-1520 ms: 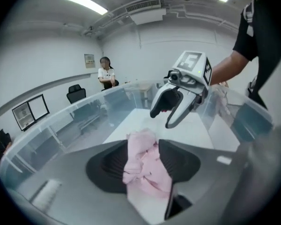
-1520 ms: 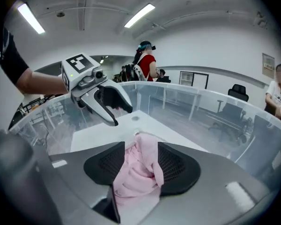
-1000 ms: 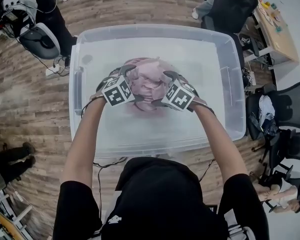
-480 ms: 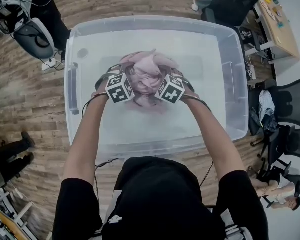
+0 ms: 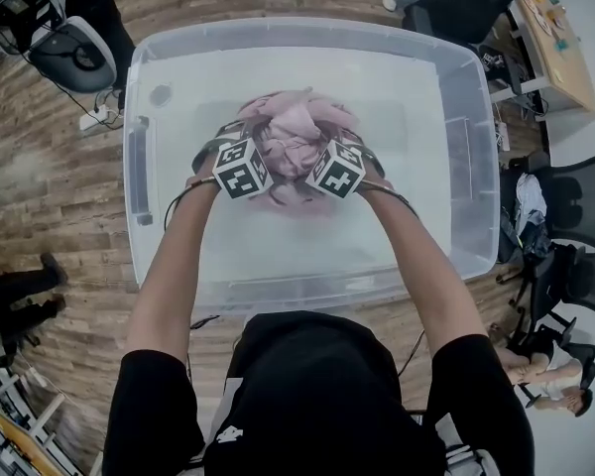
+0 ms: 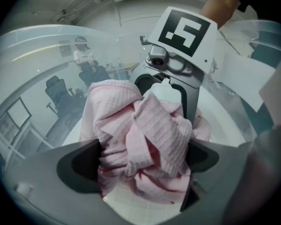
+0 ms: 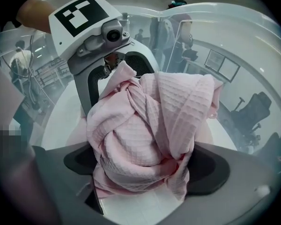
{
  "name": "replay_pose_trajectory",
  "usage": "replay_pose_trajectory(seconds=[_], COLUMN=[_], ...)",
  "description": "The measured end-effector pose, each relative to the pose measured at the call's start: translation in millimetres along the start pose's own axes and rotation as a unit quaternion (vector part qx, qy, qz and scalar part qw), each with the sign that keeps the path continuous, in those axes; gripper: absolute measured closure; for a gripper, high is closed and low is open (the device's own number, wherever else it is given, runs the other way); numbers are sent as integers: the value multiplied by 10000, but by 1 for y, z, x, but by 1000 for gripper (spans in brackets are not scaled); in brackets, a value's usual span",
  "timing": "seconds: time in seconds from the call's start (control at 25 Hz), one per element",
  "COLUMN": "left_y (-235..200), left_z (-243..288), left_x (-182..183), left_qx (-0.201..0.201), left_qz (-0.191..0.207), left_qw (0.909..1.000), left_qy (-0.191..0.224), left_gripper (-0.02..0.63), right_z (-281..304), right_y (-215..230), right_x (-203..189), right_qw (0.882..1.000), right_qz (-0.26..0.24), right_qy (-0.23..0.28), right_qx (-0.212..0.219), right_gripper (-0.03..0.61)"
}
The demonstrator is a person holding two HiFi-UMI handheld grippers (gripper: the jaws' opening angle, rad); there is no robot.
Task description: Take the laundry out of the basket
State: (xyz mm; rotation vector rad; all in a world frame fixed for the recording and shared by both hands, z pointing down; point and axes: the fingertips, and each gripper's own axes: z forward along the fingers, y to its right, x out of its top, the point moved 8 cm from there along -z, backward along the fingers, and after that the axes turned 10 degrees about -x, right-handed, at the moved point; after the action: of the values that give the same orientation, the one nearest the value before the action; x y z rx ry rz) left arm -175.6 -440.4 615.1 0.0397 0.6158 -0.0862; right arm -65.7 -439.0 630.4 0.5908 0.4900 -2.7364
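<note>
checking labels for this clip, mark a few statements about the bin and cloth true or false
1. The left tongs and right tongs are both shut on the pink waffle-weave cloth. True.
2. The cloth is outside the clear plastic bin. False: it is within the bin's walls.
3. Several garments lie in the bin. False: only the one pink bundle shows.
4. The bin stands on a wood-plank floor. True.
</note>
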Motion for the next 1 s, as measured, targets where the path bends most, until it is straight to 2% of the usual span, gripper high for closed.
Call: replay_pose_trajectory(seconds=[0.08, 0.16, 0.36, 0.4, 0.68, 1.0], left_y=[0, -2, -5, -5, -1, -3], left_z=[1, -2, -11, -14, -19, -36], left_x=[0, 1, 14, 16, 23, 33], left_qx=[35, 105, 437, 482, 698, 798], left_qz=[-71, -258, -626, -645, -588, -608], left_qw=[10000, 9996, 9971, 9967, 9958, 9949], left_qy=[42, 73, 47, 43, -54, 96], left_gripper=[71, 115, 264, 285, 354, 388], right_z=[0, -3, -22, -25, -34, -50], right_y=[1, 2, 7, 8, 10, 18], right_x=[0, 2, 6, 7, 9, 19], right_qw=[10000, 9998, 9986, 9984, 9977, 9971], right_qz=[2, 13, -79, -86, -127, 65], right_qy=[-47, -109, 12, 33, 70, 230], right_qx=[-52, -136, -520, -552, -655, -718], right_gripper=[17, 86, 336, 362, 454, 468])
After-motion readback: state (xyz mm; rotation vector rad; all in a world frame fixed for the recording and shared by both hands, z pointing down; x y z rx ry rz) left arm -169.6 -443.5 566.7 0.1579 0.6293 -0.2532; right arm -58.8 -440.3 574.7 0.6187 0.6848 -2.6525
